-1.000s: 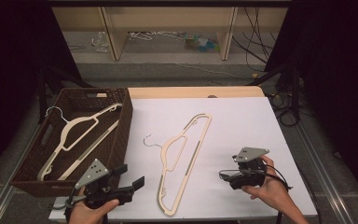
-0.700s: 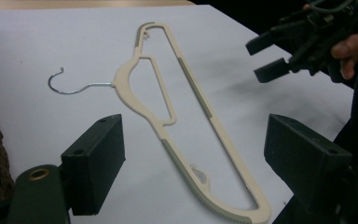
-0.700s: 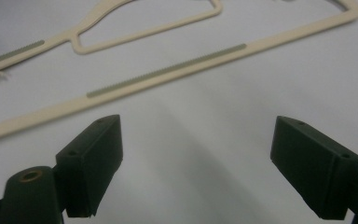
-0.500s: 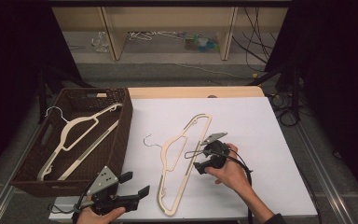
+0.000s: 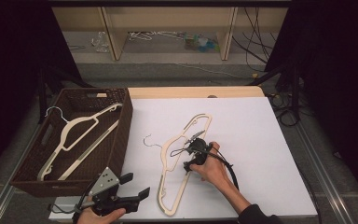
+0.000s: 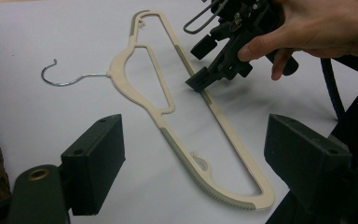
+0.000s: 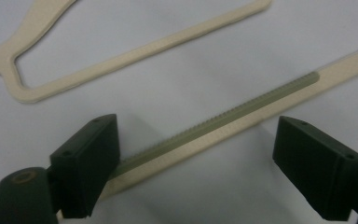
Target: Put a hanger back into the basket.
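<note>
Cream hanger [image 5: 182,161] lies flat at frame centre on the white table [image 5: 261,140]. Right gripper [image 5: 192,151] straddles its ridged bar, jaws spread, likely for pickup. Left gripper [image 5: 137,186] waits lower left, jaws apart, empty.

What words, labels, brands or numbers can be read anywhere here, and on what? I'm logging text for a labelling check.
None can be read.
Hanger on the table: no print shows.
Hangers in the basket: no print shows.
Basket: no label shows.
Both tools, left and right: no marking shows.
Clutter on the far shelf: too small and blurred to read.
</note>
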The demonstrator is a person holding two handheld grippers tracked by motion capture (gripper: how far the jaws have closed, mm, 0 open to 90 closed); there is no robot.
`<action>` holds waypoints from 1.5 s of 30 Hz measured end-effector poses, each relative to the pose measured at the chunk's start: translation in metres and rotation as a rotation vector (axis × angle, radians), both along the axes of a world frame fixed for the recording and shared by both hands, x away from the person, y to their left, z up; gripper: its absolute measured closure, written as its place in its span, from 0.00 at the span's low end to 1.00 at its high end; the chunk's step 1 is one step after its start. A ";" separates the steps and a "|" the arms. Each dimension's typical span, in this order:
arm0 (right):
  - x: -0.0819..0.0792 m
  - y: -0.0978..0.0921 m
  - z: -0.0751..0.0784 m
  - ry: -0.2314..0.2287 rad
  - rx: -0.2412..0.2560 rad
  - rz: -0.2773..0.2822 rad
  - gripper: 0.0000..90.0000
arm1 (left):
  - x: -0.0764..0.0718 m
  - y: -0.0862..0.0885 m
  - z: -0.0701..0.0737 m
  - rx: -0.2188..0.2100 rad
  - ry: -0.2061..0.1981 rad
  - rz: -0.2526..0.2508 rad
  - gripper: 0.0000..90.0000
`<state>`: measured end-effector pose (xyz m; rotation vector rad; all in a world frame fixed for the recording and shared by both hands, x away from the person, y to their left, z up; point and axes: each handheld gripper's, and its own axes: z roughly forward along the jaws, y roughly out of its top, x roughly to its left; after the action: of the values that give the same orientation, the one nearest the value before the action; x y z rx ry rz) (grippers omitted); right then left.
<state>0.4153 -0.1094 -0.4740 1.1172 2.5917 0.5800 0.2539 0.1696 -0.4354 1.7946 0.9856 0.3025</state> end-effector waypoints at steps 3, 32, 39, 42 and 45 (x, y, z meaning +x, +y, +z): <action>-0.001 -0.002 0.000 0.045 0.025 -0.024 0.24 | -0.001 -0.001 0.000 -0.002 0.003 0.001 0.22; 0.016 -0.063 0.015 0.156 -0.067 0.097 0.81 | 0.000 -0.004 -0.007 0.022 0.026 -0.029 0.23; 0.015 -0.056 0.016 0.143 -0.127 0.139 0.84 | 0.002 -0.009 -0.008 0.051 0.024 -0.060 0.24; 0.014 -0.055 0.018 0.140 -0.145 0.145 0.85 | 0.002 -0.009 -0.009 0.047 0.034 -0.061 0.24; 0.017 -0.059 0.022 0.098 -0.187 0.154 0.87 | 0.004 -0.010 -0.010 0.056 0.033 -0.067 0.24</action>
<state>0.4325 -0.1680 -0.4516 0.9150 2.7655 0.3127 0.2574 0.1598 -0.4453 1.8850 0.9461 0.2615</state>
